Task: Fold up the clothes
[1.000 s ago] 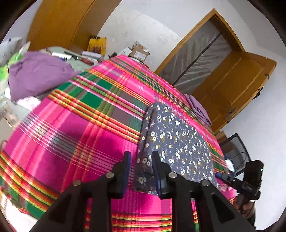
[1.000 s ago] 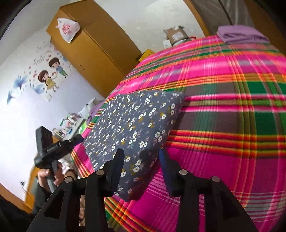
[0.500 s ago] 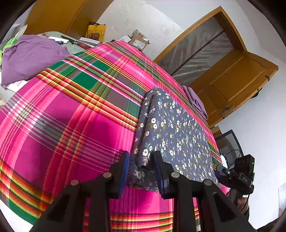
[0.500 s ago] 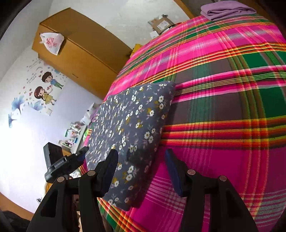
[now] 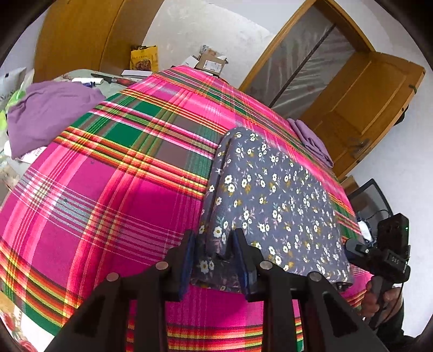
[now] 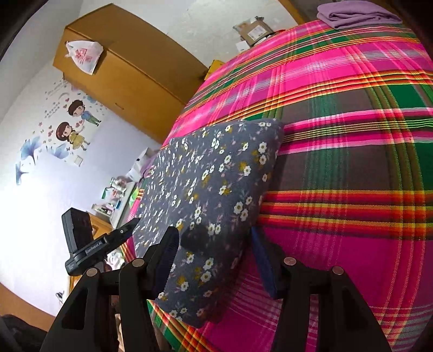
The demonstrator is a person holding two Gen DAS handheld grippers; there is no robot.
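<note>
A folded grey floral garment [image 5: 270, 200] lies on the pink plaid cloth [image 5: 113, 189] near its front edge. My left gripper [image 5: 213, 260] is open, with its jaws on either side of the garment's near left corner. In the right wrist view the garment [image 6: 205, 184] lies at centre left. My right gripper [image 6: 213, 260] is open wide, and the garment's near right corner lies between its jaws. Each view shows the other gripper at the frame edge, the right one [image 5: 379, 254] and the left one [image 6: 92, 243].
A folded purple garment [image 5: 311, 140] lies at the far edge of the plaid cloth [image 6: 351, 162], also seen in the right wrist view [image 6: 354, 13]. A loose purple cloth [image 5: 46, 113] lies on a cluttered side surface at left. A wooden wardrobe [image 6: 127, 75] and an open door [image 5: 362, 108] stand behind.
Both grippers have moved in on the garment's near corners. The right gripper's jaws have opened wider. The left gripper's jaws stand a little further apart around the corner.
</note>
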